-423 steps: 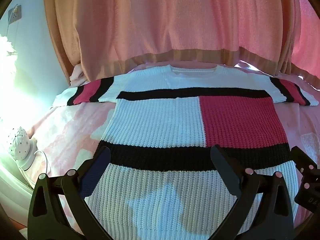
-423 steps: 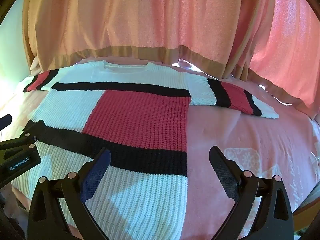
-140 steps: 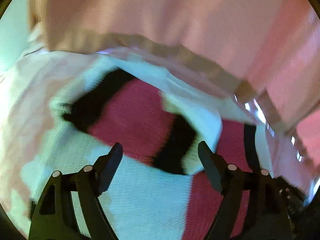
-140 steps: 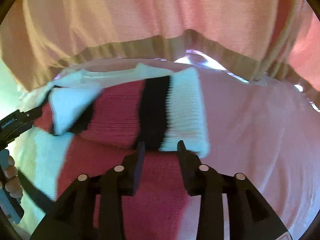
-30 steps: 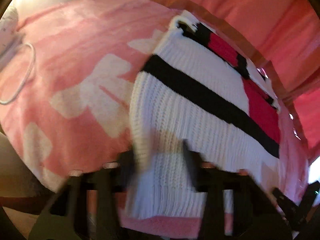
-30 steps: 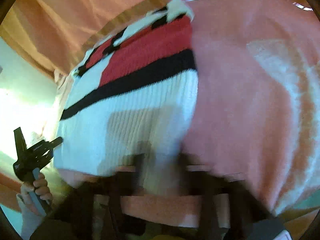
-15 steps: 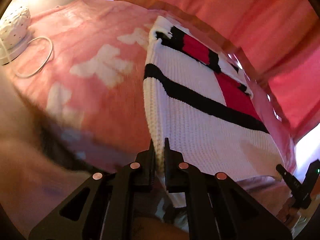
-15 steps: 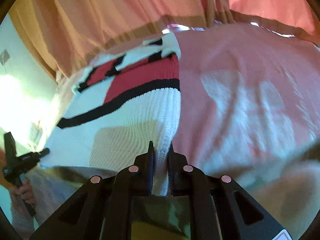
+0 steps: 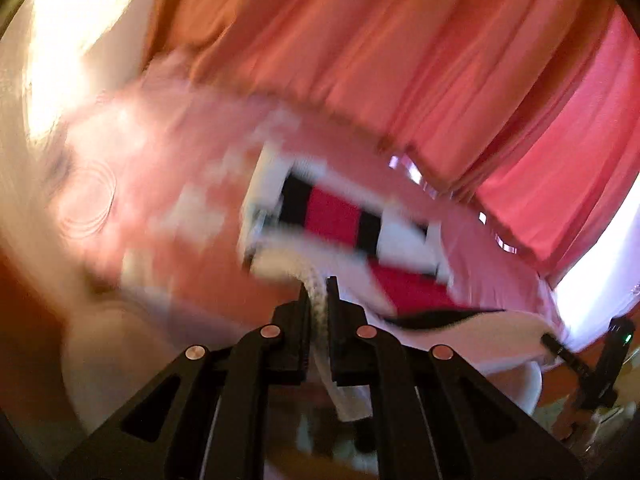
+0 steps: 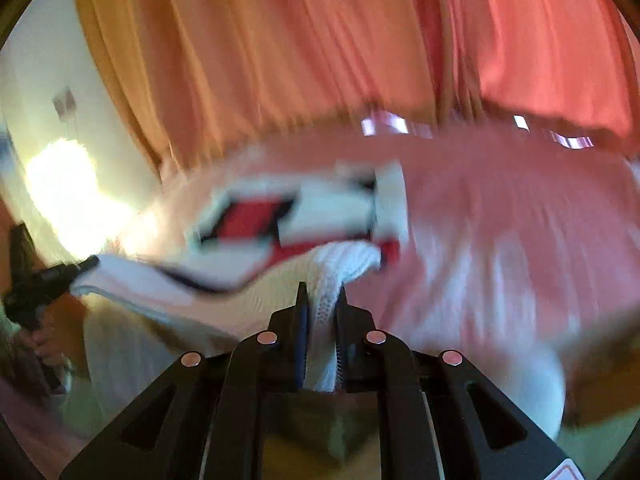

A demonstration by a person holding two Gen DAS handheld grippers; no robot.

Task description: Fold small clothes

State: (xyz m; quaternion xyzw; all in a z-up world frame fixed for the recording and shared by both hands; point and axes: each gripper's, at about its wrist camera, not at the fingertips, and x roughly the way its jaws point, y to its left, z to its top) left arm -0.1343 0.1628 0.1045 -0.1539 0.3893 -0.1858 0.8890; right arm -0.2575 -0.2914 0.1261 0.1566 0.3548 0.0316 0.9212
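Pink bedspread (image 10: 500,220); both grippers pinch sweater (image 10: 328,208) hem; writing unreadable.

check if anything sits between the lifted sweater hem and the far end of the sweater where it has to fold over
Nothing visible does. Both tools, left and right, pinch the white hem of the sweater; ahead lies only its folded body on the pink bedspread, though blur hides small things.

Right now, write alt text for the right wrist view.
The right gripper is shut on the white hem of a knit sweater, lifted off the pink bed. Its red, black and white far end lies blurred there, before orange curtains; the left gripper holds the hem's other corner.
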